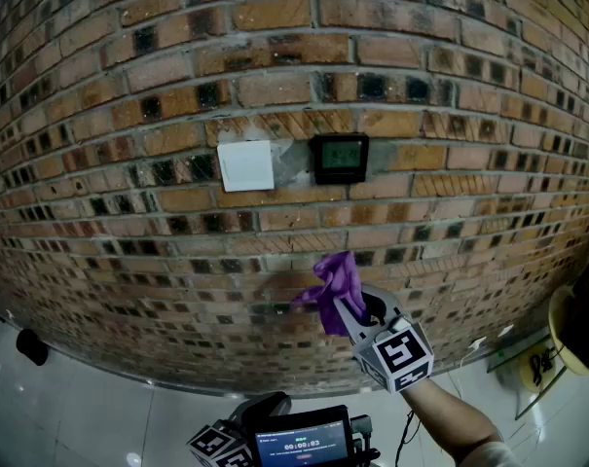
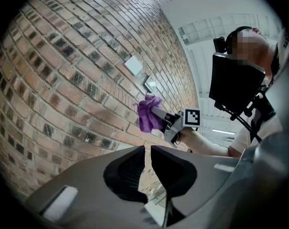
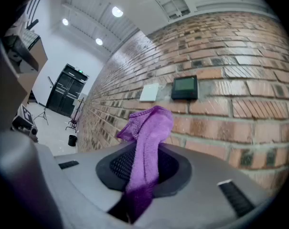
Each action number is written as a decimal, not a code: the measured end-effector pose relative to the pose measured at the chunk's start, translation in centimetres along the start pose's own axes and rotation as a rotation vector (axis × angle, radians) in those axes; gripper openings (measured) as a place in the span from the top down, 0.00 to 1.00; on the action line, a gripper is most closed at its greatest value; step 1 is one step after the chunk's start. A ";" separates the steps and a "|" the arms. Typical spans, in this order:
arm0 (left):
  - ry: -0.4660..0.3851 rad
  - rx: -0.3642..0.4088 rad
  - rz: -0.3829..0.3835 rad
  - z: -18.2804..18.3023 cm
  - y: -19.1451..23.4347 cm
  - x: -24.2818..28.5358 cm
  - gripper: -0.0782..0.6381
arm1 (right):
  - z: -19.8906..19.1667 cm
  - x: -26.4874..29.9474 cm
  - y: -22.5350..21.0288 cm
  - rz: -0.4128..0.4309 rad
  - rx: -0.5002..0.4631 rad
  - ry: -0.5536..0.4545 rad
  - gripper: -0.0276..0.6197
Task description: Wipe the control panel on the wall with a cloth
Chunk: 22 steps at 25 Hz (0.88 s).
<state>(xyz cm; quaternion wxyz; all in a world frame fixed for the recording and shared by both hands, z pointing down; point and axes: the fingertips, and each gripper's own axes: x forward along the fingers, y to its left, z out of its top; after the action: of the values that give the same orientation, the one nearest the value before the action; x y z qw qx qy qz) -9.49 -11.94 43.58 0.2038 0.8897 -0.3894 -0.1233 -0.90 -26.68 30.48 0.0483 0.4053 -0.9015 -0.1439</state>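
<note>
My right gripper jaws pinch the purple fabric cloth tuft-forward, ready for the black square control panel. Left gripper jaws are together and empty, parked low.

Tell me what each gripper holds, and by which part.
The right gripper pinches the purple cloth by its lower part, the rest bunched ahead of the jaws. The left gripper holds nothing, jaws together.

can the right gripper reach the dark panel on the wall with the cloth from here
Probably yes: the right gripper, shut on the purple cloth, sits below the control panel with only bare brick wall between them.
</note>
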 end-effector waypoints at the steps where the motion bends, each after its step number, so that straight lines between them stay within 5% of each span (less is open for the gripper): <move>1: -0.002 0.002 -0.003 0.0 -0.1 0.1 0.84 | 1.4 0.5 -0.4 0.001 -0.026 -0.024 0.83; 12: -0.020 0.023 0.004 0.8 0.0 -0.3 0.84 | 13.8 5.9 -2.5 0.000 -0.153 -0.227 0.83; 22: -0.043 0.042 0.036 1.8 0.5 -1.1 0.84 | 17.3 11.3 -2.4 0.021 -0.187 -0.244 0.83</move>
<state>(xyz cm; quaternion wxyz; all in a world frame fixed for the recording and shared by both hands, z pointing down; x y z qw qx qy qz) -11.22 -11.93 42.34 0.1787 0.8839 -0.4120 -0.1305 -10.22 -32.79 12.95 -0.0224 0.3691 -0.8875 -0.2749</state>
